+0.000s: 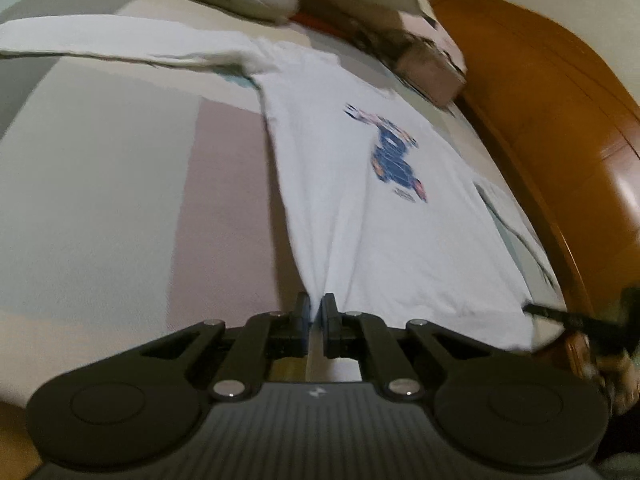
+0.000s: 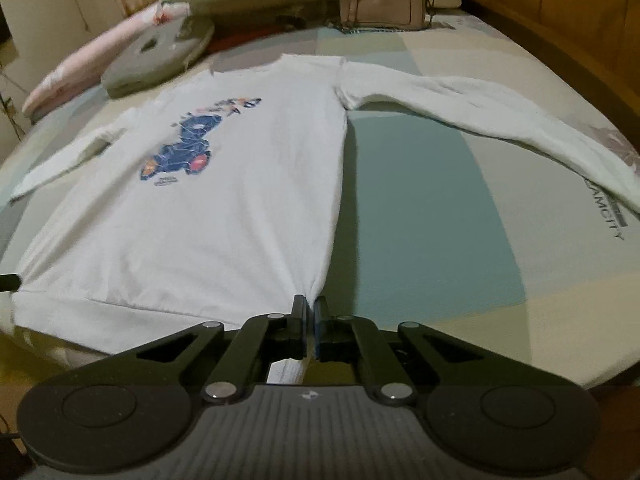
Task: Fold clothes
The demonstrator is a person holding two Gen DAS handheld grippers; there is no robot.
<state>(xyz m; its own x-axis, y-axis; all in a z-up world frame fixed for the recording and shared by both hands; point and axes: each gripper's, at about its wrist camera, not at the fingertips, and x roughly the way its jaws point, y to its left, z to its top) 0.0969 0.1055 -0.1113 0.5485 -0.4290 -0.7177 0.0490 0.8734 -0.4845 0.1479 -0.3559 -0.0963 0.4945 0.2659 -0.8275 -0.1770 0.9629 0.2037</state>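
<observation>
White shirt [image 2: 224,184] flat on bed [image 2: 432,208], sleeves out; left tool [image 1: 316,308] and right tool [image 2: 308,308] each pinch a hem corner, likely to tension it.

Bedroom: bed [image 2: 460,216], pillows [image 2: 100,60], wood headboard [image 1: 540,100].

Bed [image 2: 460,208] covered by pastel colour-block sheet extends ahead of the gripper. Orange-brown wooden bed frame [image 1: 560,120] runs along the right in the left wrist view. Pillows [image 2: 120,52] and a beige handbag [image 2: 384,0] sit at the far end under dim indoor light.
</observation>
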